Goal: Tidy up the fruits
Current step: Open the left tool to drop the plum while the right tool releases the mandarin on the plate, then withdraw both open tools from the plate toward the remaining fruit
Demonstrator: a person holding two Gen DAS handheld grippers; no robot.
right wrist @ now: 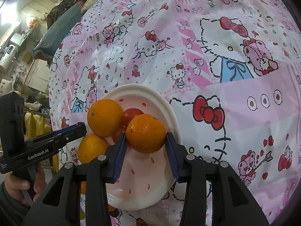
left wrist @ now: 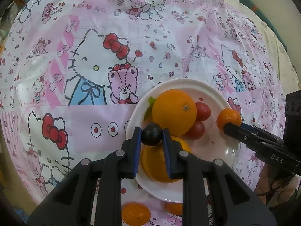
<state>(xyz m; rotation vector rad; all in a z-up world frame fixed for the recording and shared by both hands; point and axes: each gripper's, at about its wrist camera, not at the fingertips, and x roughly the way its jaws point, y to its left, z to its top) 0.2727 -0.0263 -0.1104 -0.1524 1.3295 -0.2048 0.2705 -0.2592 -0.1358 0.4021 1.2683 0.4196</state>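
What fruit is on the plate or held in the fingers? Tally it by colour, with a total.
Orange fruits: 3
Red fruits: 2
Dark fruit: 1
Total: 6

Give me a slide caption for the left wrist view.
Left claw holds a dark grape over a white plate of oranges and tomatoes.
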